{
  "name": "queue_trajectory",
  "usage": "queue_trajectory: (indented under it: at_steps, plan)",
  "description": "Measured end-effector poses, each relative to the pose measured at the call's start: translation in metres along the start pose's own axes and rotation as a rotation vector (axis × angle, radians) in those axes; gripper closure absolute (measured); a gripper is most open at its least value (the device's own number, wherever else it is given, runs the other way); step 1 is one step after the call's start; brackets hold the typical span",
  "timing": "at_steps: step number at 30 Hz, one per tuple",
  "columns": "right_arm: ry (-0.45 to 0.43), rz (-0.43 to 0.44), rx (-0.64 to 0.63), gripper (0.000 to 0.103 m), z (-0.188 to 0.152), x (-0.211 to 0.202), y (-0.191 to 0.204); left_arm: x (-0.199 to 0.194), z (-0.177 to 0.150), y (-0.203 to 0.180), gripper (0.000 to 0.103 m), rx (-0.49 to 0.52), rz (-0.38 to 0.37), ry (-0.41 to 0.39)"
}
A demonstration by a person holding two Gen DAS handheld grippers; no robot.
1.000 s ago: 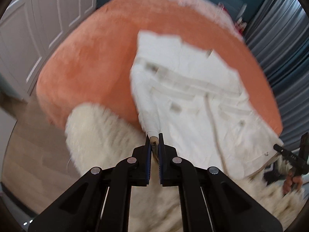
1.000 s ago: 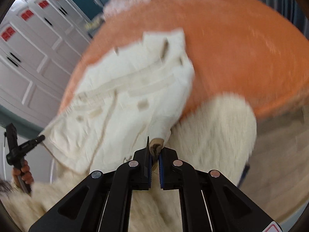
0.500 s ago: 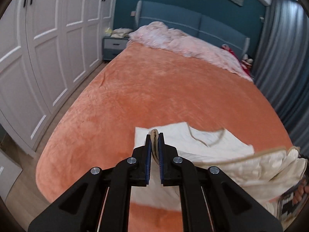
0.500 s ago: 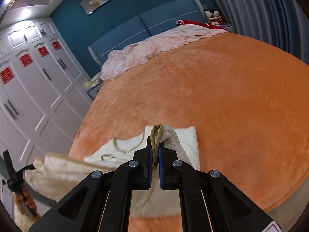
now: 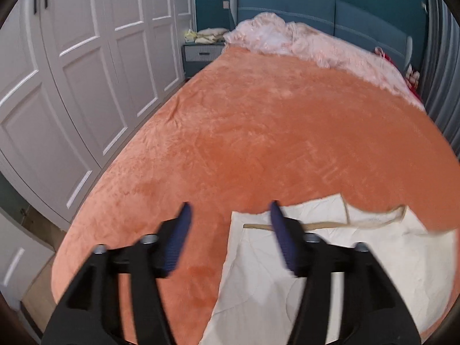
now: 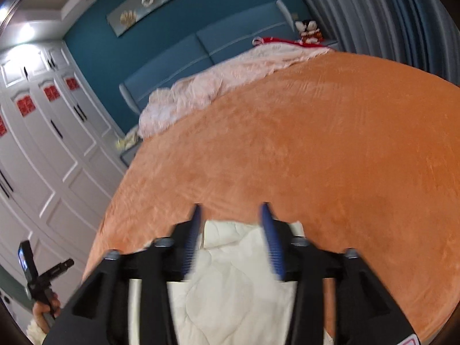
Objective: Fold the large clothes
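1. Scanning from the left side of the left wrist view: white wardrobe doors (image 5: 72,86) line the wall, with a blue nightstand (image 5: 202,54) beyond them at the head of the bed.
2. The left tongs (image 5: 230,215) stand wide open with nothing between the blue pads. They hover above the orange bedspread (image 5: 273,132), just left of the garment's near corner.
3. The cream garment (image 5: 330,273) lies on the near end of the bed, to the right of the left tongs. Its upper edge is roughly straight, and a tan drawstring (image 5: 330,224) runs along it, looping loosely toward the right.
4. A rumpled pink quilt (image 5: 302,40) is heaped at the far end, against the blue headboard (image 5: 287,3).
5. In the right wrist view, the right tongs (image 6: 230,212) are also spread apart and grip nothing. The garment (image 6: 230,287) lies directly under and behind them, quilted side up.
6. Progress, as a judgement: the garment appears laid down in one fold and released by both tongs. Its right edge in the left wrist view looks uneven.
7. Remaining work, as a judgement: regrip the garment, make at least one further fold to reduce its width, and tuck in the drawstring. Motion blur hides the finer layers.
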State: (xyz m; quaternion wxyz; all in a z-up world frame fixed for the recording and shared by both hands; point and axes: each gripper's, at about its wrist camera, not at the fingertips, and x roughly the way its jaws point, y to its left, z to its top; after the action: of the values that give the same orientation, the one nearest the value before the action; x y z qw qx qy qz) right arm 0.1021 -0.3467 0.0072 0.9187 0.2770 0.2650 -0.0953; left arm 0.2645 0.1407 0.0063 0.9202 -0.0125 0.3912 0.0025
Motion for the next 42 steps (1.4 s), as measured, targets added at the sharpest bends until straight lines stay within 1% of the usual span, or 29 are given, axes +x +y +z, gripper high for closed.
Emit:
queue_trajectory:
  at_steps: [1, 2, 3, 5, 6, 9, 11, 14, 15, 16, 17, 18, 20, 22, 23, 25, 27, 29, 31, 33, 36, 38, 42]
  plan:
    - [0.003, -0.009, -0.011, 0.050, 0.000, 0.000, 0.000, -0.003, -0.001, 0.002, 0.034, -0.014, -0.038, 0.001]
    - [0.013, -0.020, -0.031, 0.050, -0.002, 0.003, 0.001, -0.004, -0.002, 0.002, 0.030, -0.022, -0.065, 0.004]
    - [0.030, -0.042, -0.058, 0.050, -0.006, 0.007, 0.002, -0.005, -0.005, 0.000, 0.028, -0.022, -0.097, 0.013]
    - [0.074, -0.073, -0.088, 0.050, -0.015, 0.021, 0.000, 0.001, -0.011, -0.009, 0.027, -0.005, -0.120, 0.044]
    - [0.104, -0.080, -0.090, 0.049, -0.020, 0.030, -0.003, 0.008, -0.017, -0.015, 0.027, 0.011, -0.136, 0.075]
    - [0.192, -0.102, -0.080, 0.049, -0.035, 0.055, -0.011, 0.031, -0.032, -0.028, 0.027, 0.047, -0.134, 0.142]
    - [0.229, -0.127, -0.087, 0.049, -0.042, 0.069, -0.016, 0.052, -0.043, -0.030, 0.027, 0.051, -0.111, 0.193]
    - [0.249, -0.153, -0.094, 0.049, -0.047, 0.086, -0.022, 0.080, -0.052, -0.018, 0.027, -0.023, -0.112, 0.263]
    - [0.249, -0.150, -0.090, 0.049, -0.047, 0.088, -0.024, 0.085, -0.053, -0.016, 0.030, -0.042, -0.107, 0.269]
    - [0.254, -0.144, -0.082, 0.051, -0.046, 0.093, -0.025, 0.092, -0.053, -0.013, 0.040, -0.066, -0.113, 0.274]
    - [0.259, -0.137, -0.074, 0.062, -0.046, 0.095, -0.025, 0.095, -0.051, -0.012, 0.049, -0.075, -0.118, 0.280]
    - [0.271, -0.129, -0.060, 0.079, -0.045, 0.101, -0.026, 0.099, -0.050, -0.013, 0.054, -0.082, -0.113, 0.280]
    - [0.284, -0.118, -0.044, 0.091, -0.045, 0.112, -0.025, 0.102, -0.046, -0.020, 0.080, -0.063, -0.091, 0.259]
    - [0.257, -0.128, -0.064, 0.093, -0.043, 0.111, -0.020, 0.102, -0.041, -0.025, 0.090, -0.054, -0.083, 0.238]
    - [0.225, -0.132, -0.075, 0.094, -0.040, 0.109, -0.016, 0.100, -0.037, -0.027, 0.092, -0.050, -0.077, 0.220]
    - [0.172, -0.127, -0.063, 0.094, -0.030, 0.101, -0.014, 0.093, -0.027, -0.031, 0.093, -0.037, -0.066, 0.174]
    - [0.145, -0.138, -0.049, 0.094, -0.023, 0.100, -0.016, 0.090, -0.017, -0.033, 0.093, -0.035, -0.067, 0.151]
    - [0.159, -0.173, -0.061, 0.094, -0.021, 0.108, -0.019, 0.096, -0.008, -0.038, 0.093, -0.023, -0.052, 0.147]
    - [0.195, -0.213, -0.072, 0.094, -0.026, 0.122, -0.024, 0.108, -0.007, -0.044, 0.092, -0.006, -0.025, 0.161]
    - [0.229, -0.246, -0.078, 0.094, -0.035, 0.135, -0.030, 0.120, -0.012, -0.048, 0.092, 0.005, 0.000, 0.179]
    - [0.250, -0.258, -0.077, 0.093, -0.047, 0.145, -0.039, 0.140, -0.029, -0.050, 0.089, 0.014, 0.030, 0.198]
    - [0.251, -0.255, -0.078, 0.093, -0.052, 0.150, -0.041, 0.145, -0.038, -0.050, 0.083, 0.024, 0.040, 0.186]
    - [0.241, -0.265, -0.106, 0.090, -0.062, 0.156, -0.039, 0.150, -0.051, -0.054, 0.080, 0.050, 0.068, 0.136]
